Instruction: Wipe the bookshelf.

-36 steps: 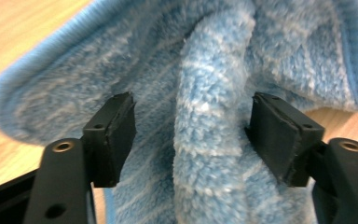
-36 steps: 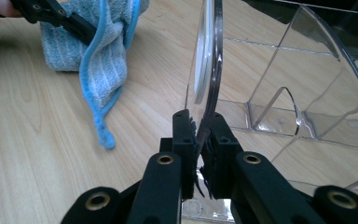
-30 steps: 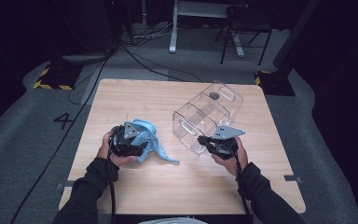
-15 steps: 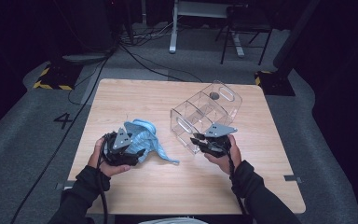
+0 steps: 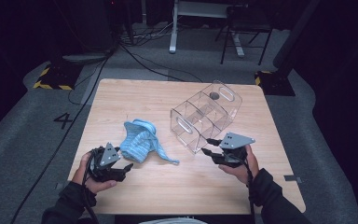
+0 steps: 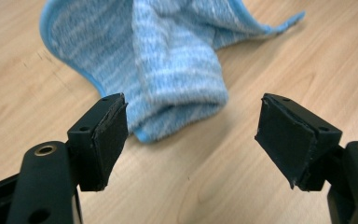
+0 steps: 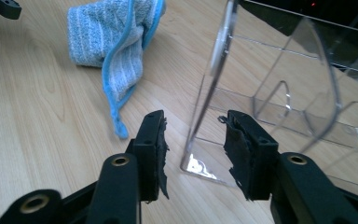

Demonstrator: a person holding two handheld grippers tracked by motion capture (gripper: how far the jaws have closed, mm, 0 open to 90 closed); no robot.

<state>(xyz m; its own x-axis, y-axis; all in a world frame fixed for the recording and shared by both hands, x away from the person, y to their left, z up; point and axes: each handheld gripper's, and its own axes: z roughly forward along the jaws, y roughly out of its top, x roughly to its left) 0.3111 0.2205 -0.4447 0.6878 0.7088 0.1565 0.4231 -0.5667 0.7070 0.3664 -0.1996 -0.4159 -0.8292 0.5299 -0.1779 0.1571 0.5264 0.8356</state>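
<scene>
From the high view, one soft blue striped cloth [image 5: 141, 143] lies bunched up near the middle of the pale wooden worktop [image 5: 135, 95], and one clear plastic box with dividers [image 5: 204, 115] sits just to its right, a bit farther back. The left gripper [image 5: 125, 169] is at the near left, close to the cloth but not touching it. The right gripper [image 5: 209, 147] is at the near right, up against the near corner of the box. There are two grippers, one cloth and one box. In the left gripper view, the fingers [image 6: 106, 137] are spread wide with nothing between them, and the cloth [image 6: 177, 65] lies just past them. The cloth looks light and floppy, so it should bend and hang when lifted; I think a folded edge or the thick rolled end nearest the fingers is a good spot to pinch. In the right gripper view, the fingers [image 7: 154, 149] have just been opening, and the thin clear wall of the box [image 7: 214, 79] stands between them, but the pads do not press on it. The box looks hard, light and smooth, so it may slip or slide on the wood; a wall edge or one of its cut-out handles looks best to hold. The cloth [image 7: 109, 44] shows at the far left here.
</scene>
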